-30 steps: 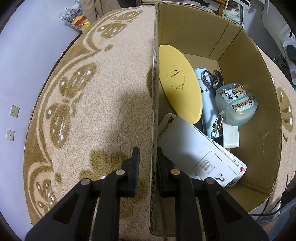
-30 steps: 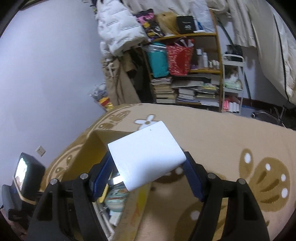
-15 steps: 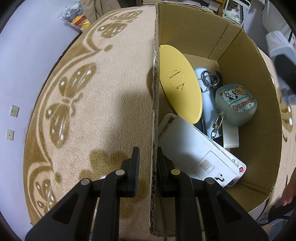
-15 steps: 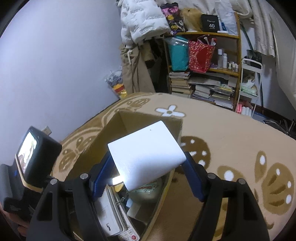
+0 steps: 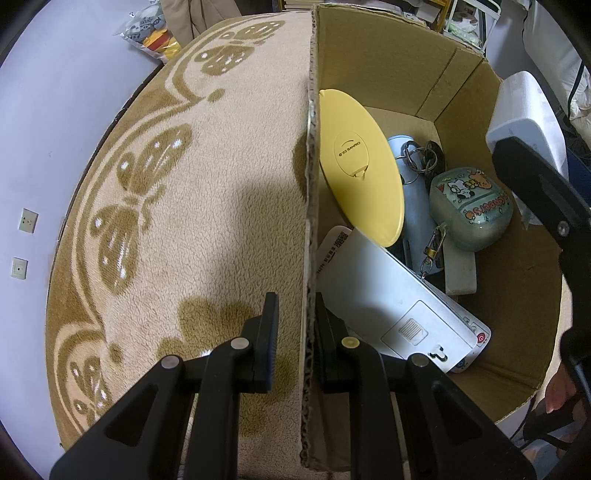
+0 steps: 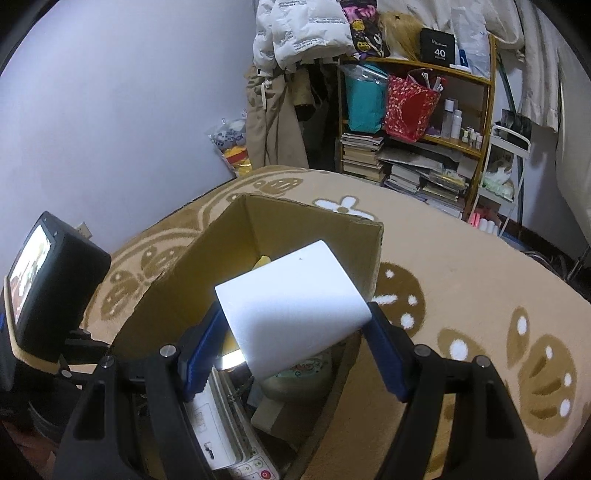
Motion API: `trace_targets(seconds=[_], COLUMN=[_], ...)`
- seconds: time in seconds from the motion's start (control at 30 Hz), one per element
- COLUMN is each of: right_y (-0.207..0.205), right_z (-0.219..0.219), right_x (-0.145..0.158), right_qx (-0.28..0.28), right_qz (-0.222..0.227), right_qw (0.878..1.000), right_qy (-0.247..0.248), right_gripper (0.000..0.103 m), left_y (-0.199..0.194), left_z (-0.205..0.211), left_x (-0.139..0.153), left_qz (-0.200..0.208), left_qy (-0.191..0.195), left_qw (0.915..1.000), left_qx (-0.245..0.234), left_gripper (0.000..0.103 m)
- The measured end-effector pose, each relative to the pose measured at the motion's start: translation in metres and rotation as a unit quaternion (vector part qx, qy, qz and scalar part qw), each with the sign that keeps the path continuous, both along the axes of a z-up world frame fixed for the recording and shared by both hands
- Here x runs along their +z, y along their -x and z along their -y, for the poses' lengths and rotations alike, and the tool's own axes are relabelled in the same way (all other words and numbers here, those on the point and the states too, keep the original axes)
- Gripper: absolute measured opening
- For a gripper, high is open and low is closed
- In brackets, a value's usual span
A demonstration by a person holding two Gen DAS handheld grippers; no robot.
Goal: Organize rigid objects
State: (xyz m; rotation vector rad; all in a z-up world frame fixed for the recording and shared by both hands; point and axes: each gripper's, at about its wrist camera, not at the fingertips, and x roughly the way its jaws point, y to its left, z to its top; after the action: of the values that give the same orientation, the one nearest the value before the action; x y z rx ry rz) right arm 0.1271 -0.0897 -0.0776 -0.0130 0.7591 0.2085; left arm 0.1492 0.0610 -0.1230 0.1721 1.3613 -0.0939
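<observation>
Right gripper (image 6: pixel 295 332) grips white box (image 6: pixel 291 306) above open carton (image 5: pixel 388 66); left gripper (image 5: pixel 293 321) pinches carton's near wall edge

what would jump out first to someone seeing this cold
The white box clamped in the right gripper, hanging over the open cardboard box. Next, the yellow disc leaning inside against the wall that the left gripper pinches.

Lived-in home room, likely bedroom. Plush beige rug (image 6: pixel 461 258) with brown butterfly pattern; wooden shelf (image 6: pixel 417 107) crammed with books, bags, toiletry bottles; puffer jacket (image 6: pixel 303 29) and coats hanging against lilac wall (image 6: pixel 110 92).
</observation>
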Motion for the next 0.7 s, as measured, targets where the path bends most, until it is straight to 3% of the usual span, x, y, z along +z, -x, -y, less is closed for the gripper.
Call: trace_targets(seconds=[0.23,0.57,0.7], right_y=[-0.001,0.005,0.015], right_z=[-0.007,-0.003,0.007], right_x=[-0.002,0.009,0.014], right_qx=[0.005,-0.002,-0.02], right_qz=[0.002,0.004,0.004], right_qw=[1.0,1.0,1.0], right_qy=[0.026,0.016,0.003], right_gripper=[0.079,0.079,0.085], left_y=[0.0,0.002,0.005], left_z=[0.0,-0.002,0.0], left_x=[0.0,0.004,0.008], left_qz=[0.0,0.004,0.013], left_qy=[0.0,0.008,0.005], left_qw=[1.0,0.9999,0.9999], left_qx=[0.0,0.005,0.004], left_gripper=[0.016,0.018,0.018])
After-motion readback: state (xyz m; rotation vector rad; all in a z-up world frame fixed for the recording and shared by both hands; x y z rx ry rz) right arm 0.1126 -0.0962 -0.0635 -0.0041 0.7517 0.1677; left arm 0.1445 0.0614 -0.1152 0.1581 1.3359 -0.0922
